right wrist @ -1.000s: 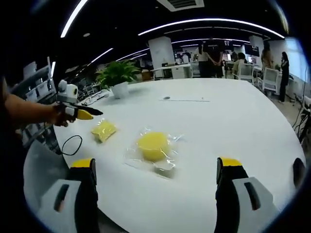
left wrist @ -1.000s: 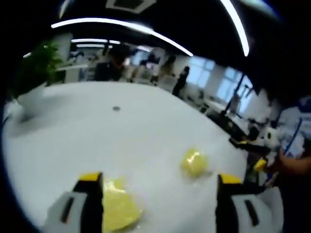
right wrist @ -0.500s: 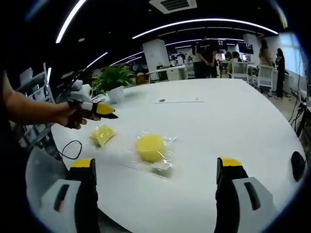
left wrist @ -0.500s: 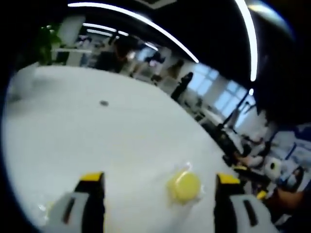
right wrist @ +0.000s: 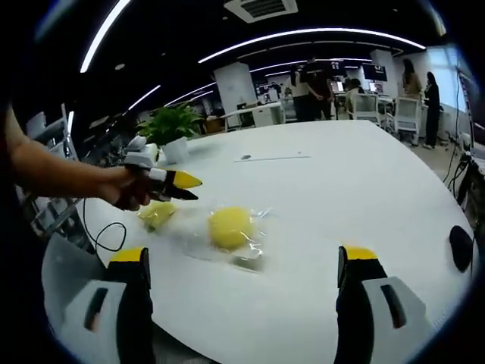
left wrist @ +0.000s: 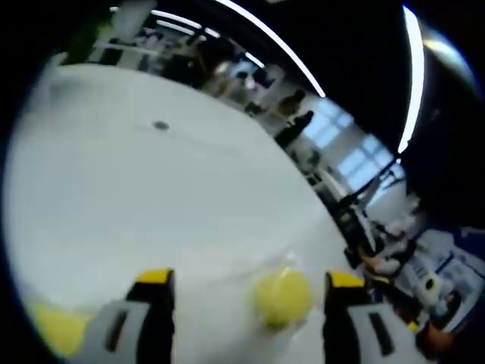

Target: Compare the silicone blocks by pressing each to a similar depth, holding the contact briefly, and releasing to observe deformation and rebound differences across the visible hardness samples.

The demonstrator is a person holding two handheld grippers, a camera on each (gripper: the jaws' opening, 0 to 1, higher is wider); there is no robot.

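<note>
Both grippers' jaws wide apart, empty.

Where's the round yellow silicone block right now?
In the right gripper view, the round yellow block lies in clear wrap on the white table, beside the left tongs.

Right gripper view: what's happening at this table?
A person is working over a white table with a hand-held gripper in each hand. The left hand-held gripper, jaws apart, is held above a small yellow block and points toward a round yellow block in clear wrap. In the left gripper view the round block lies ahead between the open jaws. The right hand-held gripper is open and empty, short of the round block. Nothing is being pressed yet.
</note>
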